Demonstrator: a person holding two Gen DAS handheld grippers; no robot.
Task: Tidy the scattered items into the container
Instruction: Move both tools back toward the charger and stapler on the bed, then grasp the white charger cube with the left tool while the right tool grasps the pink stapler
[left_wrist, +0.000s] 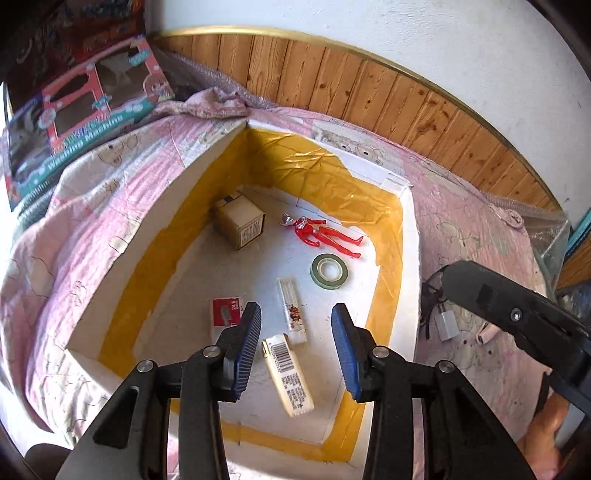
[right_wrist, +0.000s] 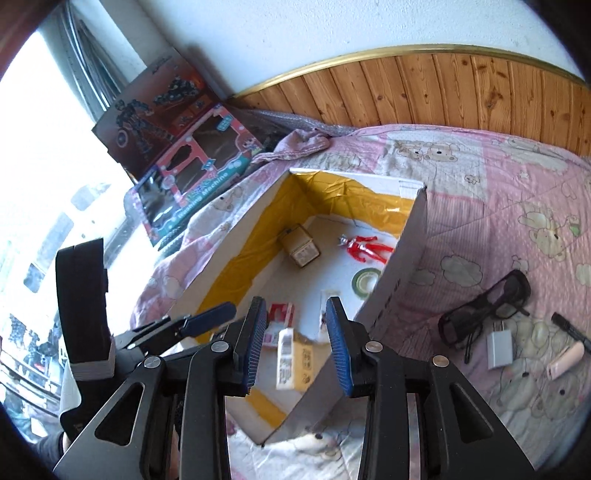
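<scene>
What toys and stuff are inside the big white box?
Inside the box: a red figure, green tape roll, small cardboard box, staples pack, and two slim packets. The near corners are hidden behind the tongs.

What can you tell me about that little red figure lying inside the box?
The red figure is a small toy that looks like glossy plastic: a silver head, red body with silver on the chest, thin arms and two long legs. It lies flat on the white floor of the box, towards the far side, head pointing to the small cardboard carton and feet towards the yellow-taped wall. Nothing touches it; the green tape roll lies just nearer, apart from it. No tongs are on it.
</scene>
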